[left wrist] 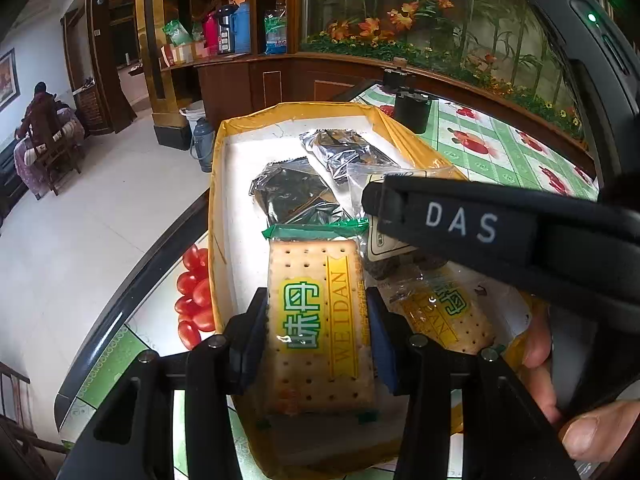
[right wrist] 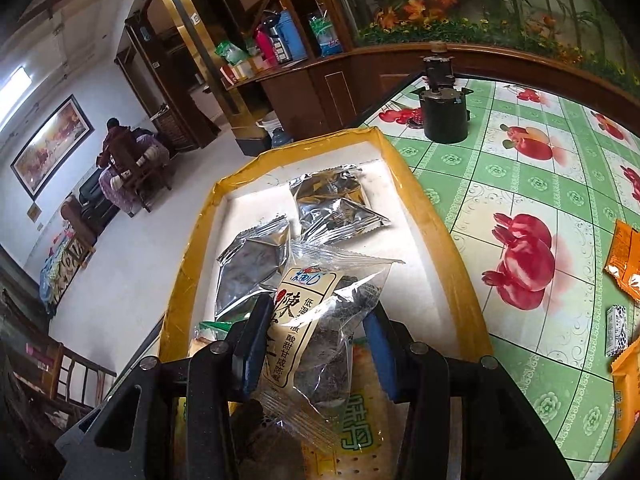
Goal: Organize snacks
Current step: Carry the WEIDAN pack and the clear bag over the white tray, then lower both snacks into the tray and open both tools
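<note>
A shallow white box with a yellow taped rim [left wrist: 216, 184] [right wrist: 424, 216] lies on the table and holds snacks. My left gripper [left wrist: 318, 332] is shut on a cracker packet [left wrist: 320, 320] printed WEIDAN, held over the box's near end. A second cracker packet [left wrist: 448, 316] [right wrist: 360, 436] lies in the box beside it. My right gripper [right wrist: 314, 352] is shut on a clear packet of dark preserved fruit [right wrist: 316, 332], held over the box; its arm crosses the left wrist view [left wrist: 480, 224]. Two silver foil packets [left wrist: 288, 192] [right wrist: 336, 204] lie farther back in the box.
The table has a green tablecloth with red fruit prints [right wrist: 524, 264]. A black cylindrical device [right wrist: 444, 112] [left wrist: 412, 112] stands beyond the box. Orange snack packets [right wrist: 624, 264] and a small white box [right wrist: 616, 330] lie at the right. The table's left edge drops to a tiled floor [left wrist: 100, 220].
</note>
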Demonstrator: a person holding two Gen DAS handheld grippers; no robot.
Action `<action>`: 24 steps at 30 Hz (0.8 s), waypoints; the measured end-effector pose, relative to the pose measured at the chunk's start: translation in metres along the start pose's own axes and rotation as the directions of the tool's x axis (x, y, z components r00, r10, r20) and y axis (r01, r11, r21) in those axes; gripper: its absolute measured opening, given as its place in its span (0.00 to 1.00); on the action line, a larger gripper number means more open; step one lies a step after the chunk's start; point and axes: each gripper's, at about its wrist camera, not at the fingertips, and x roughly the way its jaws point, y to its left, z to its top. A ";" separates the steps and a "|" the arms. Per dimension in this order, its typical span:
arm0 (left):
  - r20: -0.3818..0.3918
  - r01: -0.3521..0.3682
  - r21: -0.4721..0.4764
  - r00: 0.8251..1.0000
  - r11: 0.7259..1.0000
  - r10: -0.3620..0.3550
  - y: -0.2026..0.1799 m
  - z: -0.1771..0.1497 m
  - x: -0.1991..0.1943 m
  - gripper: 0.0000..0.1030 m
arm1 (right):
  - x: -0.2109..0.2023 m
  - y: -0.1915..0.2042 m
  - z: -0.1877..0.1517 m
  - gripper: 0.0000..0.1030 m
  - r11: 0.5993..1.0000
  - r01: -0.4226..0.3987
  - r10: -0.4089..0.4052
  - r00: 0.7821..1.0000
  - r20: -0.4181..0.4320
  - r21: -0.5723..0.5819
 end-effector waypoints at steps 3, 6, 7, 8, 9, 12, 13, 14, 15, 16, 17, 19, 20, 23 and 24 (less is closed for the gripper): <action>0.001 -0.004 0.000 1.000 1.000 0.004 0.001 0.001 0.000 0.44 | 0.001 0.001 -0.001 0.49 1.000 0.001 -0.001 1.000 -0.002 -0.006; 0.000 -0.005 0.002 1.000 1.000 0.005 0.001 0.001 0.000 0.44 | 0.001 0.002 -0.001 0.49 1.000 -0.001 0.001 1.000 -0.002 -0.005; 0.001 -0.004 0.001 1.000 1.000 0.004 0.001 0.001 0.000 0.44 | 0.001 0.002 -0.002 0.49 1.000 -0.001 0.001 1.000 -0.002 -0.003; 0.001 -0.004 0.001 1.000 1.000 0.004 0.001 0.001 0.000 0.44 | 0.001 0.002 -0.002 0.49 1.000 0.000 0.000 1.000 -0.002 -0.004; 0.001 -0.005 0.002 1.000 1.000 0.005 0.001 0.001 0.000 0.44 | 0.001 0.002 -0.002 0.49 1.000 0.000 0.000 1.000 -0.001 -0.005; 0.001 -0.006 0.002 1.000 1.000 0.006 0.001 0.001 0.000 0.44 | 0.001 0.002 -0.002 0.49 1.000 0.001 -0.001 1.000 -0.002 -0.006; 0.001 -0.005 0.001 1.000 1.000 0.005 0.001 0.001 0.000 0.45 | 0.001 0.002 -0.002 0.49 1.000 0.001 -0.001 1.000 -0.001 -0.006; 0.002 -0.005 0.001 1.000 1.000 0.005 0.000 0.001 0.000 0.45 | 0.001 0.002 -0.002 0.49 1.000 0.002 -0.002 1.000 -0.001 -0.007; 0.003 -0.007 0.002 1.000 1.000 0.007 0.001 0.001 0.000 0.45 | 0.001 0.002 -0.001 0.49 1.000 0.003 -0.003 1.000 -0.001 -0.009; 0.004 -0.006 0.001 1.000 1.000 0.006 0.002 0.001 0.000 0.45 | 0.001 0.003 -0.002 0.50 1.000 0.005 -0.005 1.000 -0.001 -0.011; 0.003 -0.004 -0.002 1.000 1.000 0.004 0.003 0.001 0.000 0.45 | 0.000 0.003 -0.002 0.50 1.000 0.006 -0.006 1.000 0.000 -0.013; 0.001 -0.001 -0.001 1.000 1.000 0.001 0.002 0.001 0.000 0.46 | 0.000 0.004 -0.002 0.50 1.000 0.009 -0.009 1.000 0.001 -0.018; 0.000 0.001 -0.001 1.000 1.000 -0.001 0.002 0.002 0.001 0.46 | 0.000 0.005 -0.002 0.50 1.000 0.010 -0.010 1.000 0.001 -0.020; 0.000 0.004 0.002 1.000 1.000 -0.004 0.003 0.001 0.000 0.50 | -0.001 0.006 -0.002 0.51 1.000 0.012 -0.012 1.000 0.001 -0.024; 0.002 0.003 0.003 1.000 1.000 -0.003 0.004 0.001 -0.001 0.52 | -0.002 0.006 -0.002 0.51 1.000 0.012 -0.012 1.000 0.000 -0.025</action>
